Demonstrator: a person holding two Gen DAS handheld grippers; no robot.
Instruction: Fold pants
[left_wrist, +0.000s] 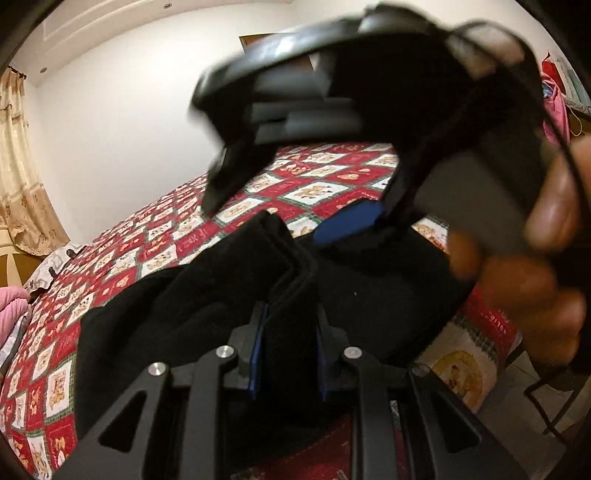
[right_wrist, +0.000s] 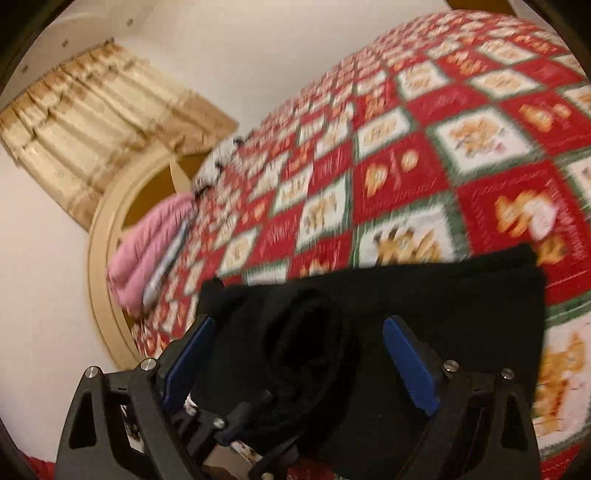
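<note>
Black pants (left_wrist: 369, 295) lie bunched on a red and white patchwork quilt (left_wrist: 166, 240). My left gripper (left_wrist: 290, 310) is shut on an upright fold of that black cloth, held between its blue pads. Above it, blurred, hangs the right gripper's black body, with one blue pad (left_wrist: 347, 221) just over the pants and a person's hand (left_wrist: 535, 258) on its handle. In the right wrist view my right gripper (right_wrist: 299, 325) stands wide open over the pants (right_wrist: 443, 295). Its fingers (right_wrist: 410, 365) sit either side of a rumpled hump without pressing on it.
A pink folded blanket (right_wrist: 147, 254) and a cream headboard (right_wrist: 103, 221) are at the far end of the quilt (right_wrist: 406, 147). A beige curtain (right_wrist: 92, 122) hangs on the wall. The bed's near edge drops to tiled floor (left_wrist: 535, 387) at the right.
</note>
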